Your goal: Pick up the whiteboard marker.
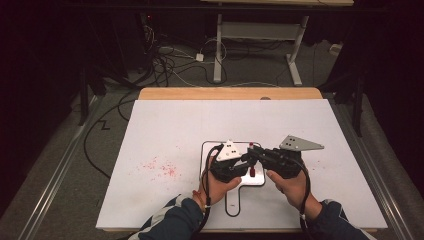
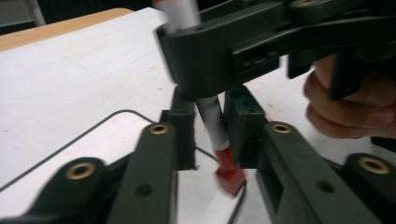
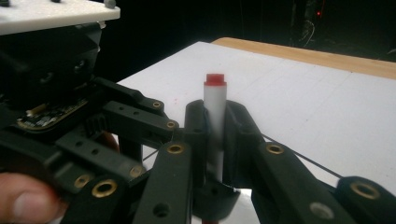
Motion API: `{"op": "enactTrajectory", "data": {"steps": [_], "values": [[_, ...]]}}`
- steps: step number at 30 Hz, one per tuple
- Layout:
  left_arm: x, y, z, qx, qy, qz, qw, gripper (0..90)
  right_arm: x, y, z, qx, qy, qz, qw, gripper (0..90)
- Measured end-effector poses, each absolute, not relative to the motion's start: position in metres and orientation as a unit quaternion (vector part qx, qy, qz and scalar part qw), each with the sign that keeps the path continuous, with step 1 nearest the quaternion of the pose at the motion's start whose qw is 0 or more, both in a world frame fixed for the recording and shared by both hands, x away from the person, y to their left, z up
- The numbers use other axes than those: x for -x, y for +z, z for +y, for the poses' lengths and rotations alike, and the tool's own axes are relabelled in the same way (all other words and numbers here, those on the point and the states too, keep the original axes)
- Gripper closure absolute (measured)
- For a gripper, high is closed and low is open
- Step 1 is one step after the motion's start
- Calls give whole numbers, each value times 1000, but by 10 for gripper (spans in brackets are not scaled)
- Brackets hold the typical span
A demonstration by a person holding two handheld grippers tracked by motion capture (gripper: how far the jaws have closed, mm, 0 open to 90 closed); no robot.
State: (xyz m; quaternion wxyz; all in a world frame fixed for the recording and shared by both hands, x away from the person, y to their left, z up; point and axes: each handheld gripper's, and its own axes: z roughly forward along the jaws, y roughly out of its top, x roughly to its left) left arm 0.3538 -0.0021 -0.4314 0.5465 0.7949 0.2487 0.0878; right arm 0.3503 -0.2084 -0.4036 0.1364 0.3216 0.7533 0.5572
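Observation:
A white marker (image 3: 215, 95) with a red end stands upright over a small paddle-shaped whiteboard (image 1: 212, 150) at the table's middle. My right gripper (image 3: 215, 122) is shut on its barrel, and the red end sticks out above the jaws. In the left gripper view, the lower barrel (image 2: 212, 123) runs between my left gripper's (image 2: 211, 126) pads, which sit against it on both sides. The red cap (image 2: 229, 176) hangs just below them, blurred. From above, my left gripper (image 1: 244, 162) and right gripper (image 1: 256, 153) meet tip to tip, with the cap (image 1: 253, 172) beneath them.
The white table sheet (image 1: 165, 130) has red smudges (image 1: 161, 168) left of the whiteboard. The whiteboard's handle (image 1: 234, 202) points toward the near edge. A wooden strip (image 1: 230, 93) runs along the far edge. Cables lie on the floor (image 1: 165, 65) beyond.

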Motion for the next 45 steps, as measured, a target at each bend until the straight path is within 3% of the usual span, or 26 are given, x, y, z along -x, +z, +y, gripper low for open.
{"op": "enactTrajectory", "data": {"steps": [7,8,11,12,15,22,24,32,45], "values": [[-360,-432,1,-802,100,238,539,785,-349,-403,-207,-322,554,753,146,800],[-363,-432,3,-803,112,233,537,785,-350,-402,-208,-330,553,750,153,660],[-369,-432,10,-803,119,234,535,785,-350,-401,-212,-337,553,745,160,643],[-376,-432,18,-799,128,240,537,785,-350,-398,-221,-344,554,740,166,575],[-383,-433,27,-794,128,244,542,785,-350,-396,-230,-348,548,741,171,536],[-410,-436,53,-787,151,269,534,785,-329,-409,-258,-291,478,794,237,424],[-413,-437,55,-786,152,272,534,785,-321,-414,-265,-275,467,801,254,416],[-434,-455,67,-784,171,291,521,785,-298,-434,-283,-261,436,826,244,400],[-439,-465,74,-800,187,289,492,786,-290,-435,-279,-234,429,832,263,386]]}}
